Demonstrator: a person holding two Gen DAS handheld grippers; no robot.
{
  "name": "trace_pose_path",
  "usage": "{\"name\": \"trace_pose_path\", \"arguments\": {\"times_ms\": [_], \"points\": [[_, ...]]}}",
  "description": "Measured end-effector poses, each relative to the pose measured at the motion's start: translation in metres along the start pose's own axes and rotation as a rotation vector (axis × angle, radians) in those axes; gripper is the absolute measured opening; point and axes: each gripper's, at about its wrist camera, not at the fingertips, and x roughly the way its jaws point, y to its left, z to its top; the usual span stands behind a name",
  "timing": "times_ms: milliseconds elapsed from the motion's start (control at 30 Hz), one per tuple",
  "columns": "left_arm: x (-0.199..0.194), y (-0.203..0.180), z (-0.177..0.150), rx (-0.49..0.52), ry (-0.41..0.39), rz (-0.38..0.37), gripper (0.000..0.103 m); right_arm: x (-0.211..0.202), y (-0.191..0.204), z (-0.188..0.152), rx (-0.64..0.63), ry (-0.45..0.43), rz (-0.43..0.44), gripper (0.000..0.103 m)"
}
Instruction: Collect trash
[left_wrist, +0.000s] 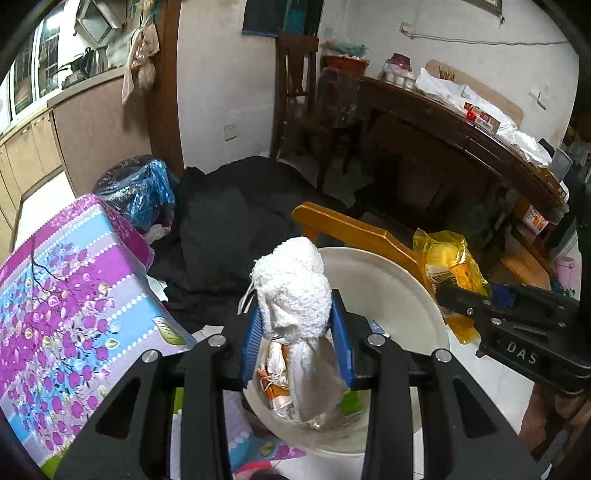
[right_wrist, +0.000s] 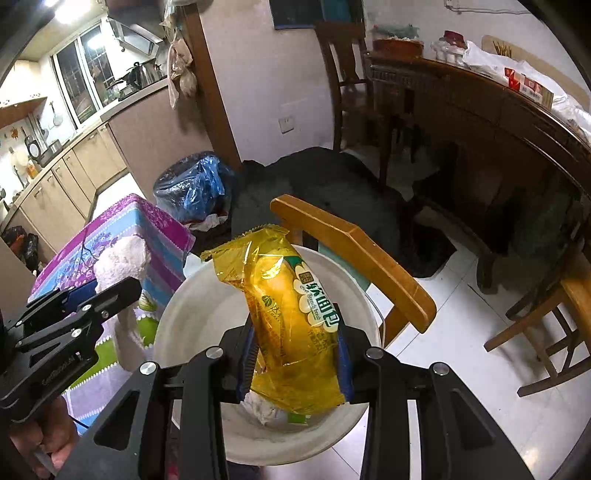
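Observation:
A crumpled white paper towel (left_wrist: 291, 280) stands between the blue pads of my left gripper (left_wrist: 295, 325), which is shut on it just above a white round bin (left_wrist: 406, 280). Wrappers and scraps (left_wrist: 279, 387) lie in the bin's bottom. In the right wrist view my right gripper (right_wrist: 295, 354) is shut on a yellow bread wrapper (right_wrist: 291, 295), held upright over the same bin (right_wrist: 177, 306). Each view shows the other gripper at its side: the right gripper (left_wrist: 465, 295) with the yellow wrapper (left_wrist: 450, 266), and the left gripper (right_wrist: 107, 291) with the paper towel (right_wrist: 122, 262).
A table with a purple and blue floral cloth (left_wrist: 66, 295) is close on the left. A wooden chair back (right_wrist: 354, 251) rises behind the bin. Farther off are a blue-bagged trash can (left_wrist: 140, 188), a dark heap of cloth (left_wrist: 236, 221) and a cluttered dark wooden table (left_wrist: 443, 122).

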Motion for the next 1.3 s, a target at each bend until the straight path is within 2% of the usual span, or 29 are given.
{"name": "trace_pose_path", "arguments": {"times_ms": [767,967,1033,1133,1300], "points": [[0.014,-0.009,-0.002,0.019,0.031,-0.001,0.033,-0.001,0.008,-0.014,-0.017,0.005,-0.013,0.037],[0.019,-0.01,-0.004,0.025,0.049,0.011,0.04,0.0,0.007,-0.014,-0.01,0.007,-0.02,0.039],[0.02,-0.009,-0.005,0.02,0.049,0.017,0.053,0.001,0.007,-0.015,-0.01,0.009,-0.018,0.044],[0.02,-0.008,-0.006,0.018,0.047,0.028,0.06,0.0,0.007,-0.016,-0.002,-0.002,-0.017,0.052],[0.018,-0.009,-0.007,0.021,0.042,0.039,0.063,-0.001,0.005,-0.018,0.007,-0.014,-0.015,0.054]]}}
